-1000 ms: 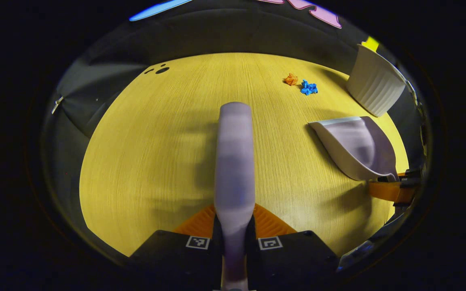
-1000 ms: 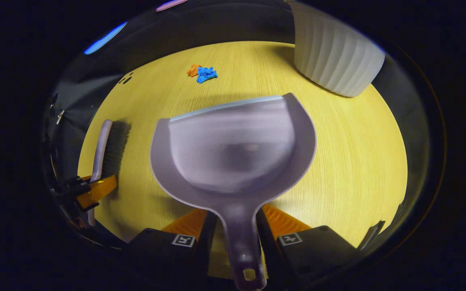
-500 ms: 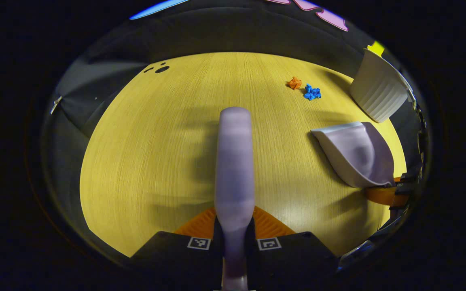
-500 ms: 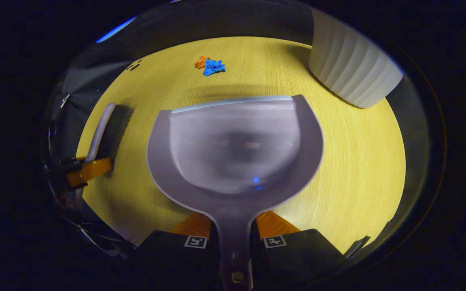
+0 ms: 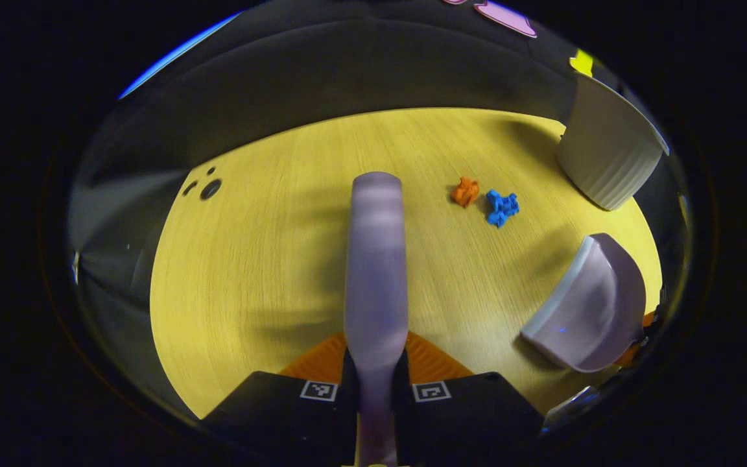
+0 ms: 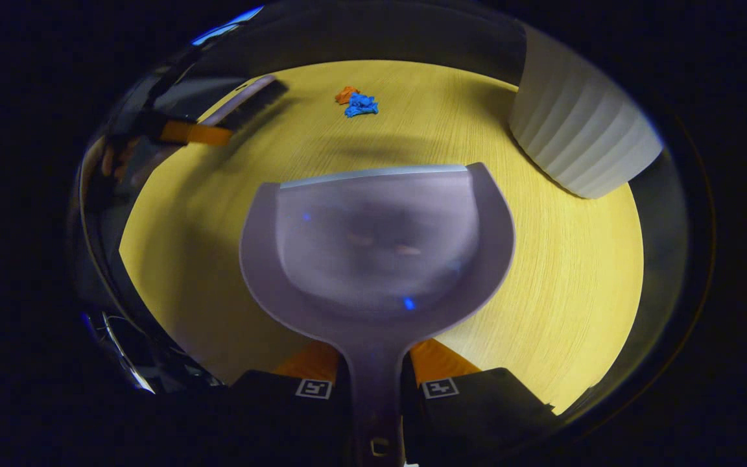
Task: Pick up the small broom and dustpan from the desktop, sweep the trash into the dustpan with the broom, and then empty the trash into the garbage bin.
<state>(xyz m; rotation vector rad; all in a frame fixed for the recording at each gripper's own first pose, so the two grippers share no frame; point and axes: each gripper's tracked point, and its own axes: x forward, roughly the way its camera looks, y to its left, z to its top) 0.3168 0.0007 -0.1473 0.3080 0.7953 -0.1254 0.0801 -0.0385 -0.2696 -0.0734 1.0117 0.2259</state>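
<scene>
My left gripper (image 5: 375, 363) is shut on the pale lilac broom (image 5: 375, 259), whose back runs straight ahead above the yellow desktop (image 5: 270, 259). Ahead and right of its tip lie an orange paper scrap (image 5: 465, 191) and a blue scrap (image 5: 501, 207). My right gripper (image 6: 373, 373) is shut on the handle of the lilac dustpan (image 6: 377, 246), held level with its lip facing the blue scrap (image 6: 361, 105) and orange scrap (image 6: 347, 95). The dustpan (image 5: 591, 305) shows low on the right in the left gripper view. The broom (image 6: 244, 104) and left gripper appear far left in the right gripper view.
A white ribbed garbage bin (image 5: 607, 152) stands at the desk's far right corner; the bin (image 6: 578, 139) is right of the dustpan. Dark round holes (image 5: 208, 189) mark the desktop at the far left. The desk's curved edge meets the black cloth wall behind.
The left gripper has carried the broom forward, so the scraps now lie closer to its tip. The dustpan has turned and stayed near the front; the broom sits farther away in the right gripper view.
</scene>
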